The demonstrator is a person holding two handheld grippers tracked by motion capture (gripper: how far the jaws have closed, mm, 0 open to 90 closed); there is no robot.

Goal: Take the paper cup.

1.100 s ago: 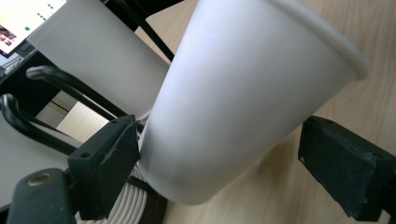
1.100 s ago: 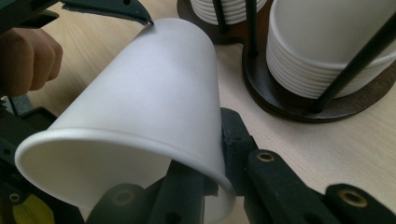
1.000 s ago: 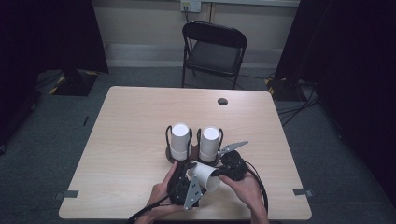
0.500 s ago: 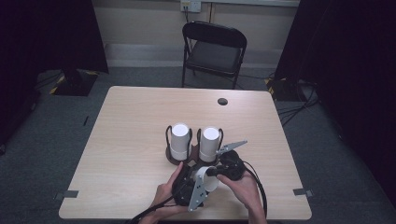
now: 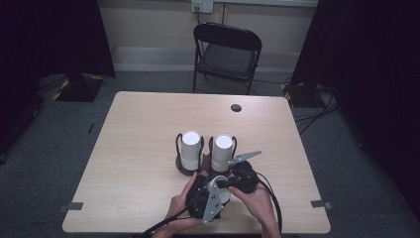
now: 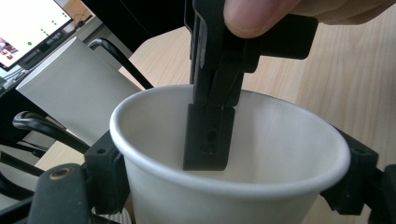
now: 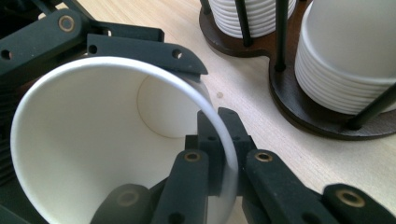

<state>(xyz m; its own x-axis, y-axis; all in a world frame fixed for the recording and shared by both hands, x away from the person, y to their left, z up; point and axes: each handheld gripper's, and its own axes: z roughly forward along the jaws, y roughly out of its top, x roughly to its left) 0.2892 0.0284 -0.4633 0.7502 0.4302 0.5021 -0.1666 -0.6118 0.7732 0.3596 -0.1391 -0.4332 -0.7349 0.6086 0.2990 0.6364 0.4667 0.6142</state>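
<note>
Left gripper [image 5: 200, 196] clamps the paper cup [image 6: 233, 158] round its body, just in front of the cup rack [image 5: 205, 166], cup tipped with its mouth toward the right gripper [image 7: 222, 175]. Right gripper is pinched narrow on the cup's rim, one jaw inside, one outside. Both hands equally near; long axis runs from left gripper to right. Pale wood bench [image 5: 138, 148], bare beyond rack. Folding chair [image 5: 225, 52] behind, dark curtains either side.
</note>
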